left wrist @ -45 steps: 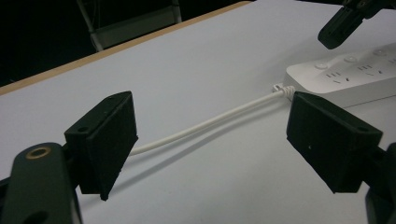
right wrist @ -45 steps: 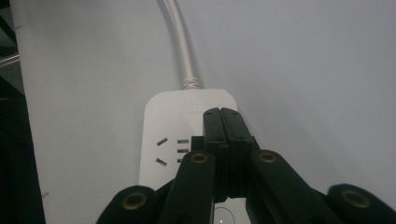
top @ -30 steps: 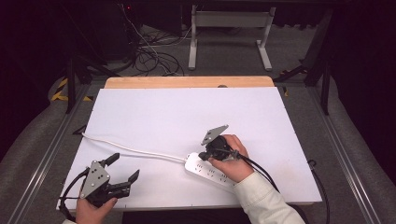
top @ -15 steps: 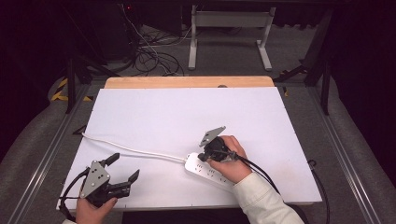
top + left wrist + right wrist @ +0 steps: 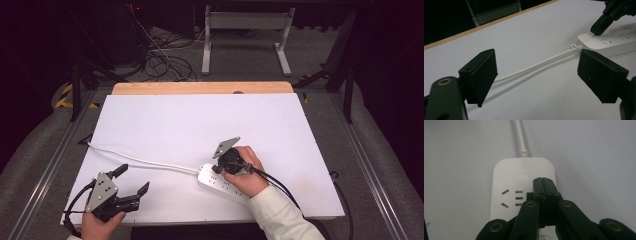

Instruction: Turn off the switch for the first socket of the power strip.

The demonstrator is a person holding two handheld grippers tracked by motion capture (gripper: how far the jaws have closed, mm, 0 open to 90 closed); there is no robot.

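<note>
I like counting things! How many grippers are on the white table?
2. The left gripper is near the table's front left corner, jaws open. The right gripper is at the front middle, jaws shut, pressing on the white power strip.

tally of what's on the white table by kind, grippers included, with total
Power strip: 1, white, with its white cord trailing left
Grippers: 2, the left gripper with jaws apart, the right gripper with jaws closed, tip on the strip's top face
Total: 3
</note>
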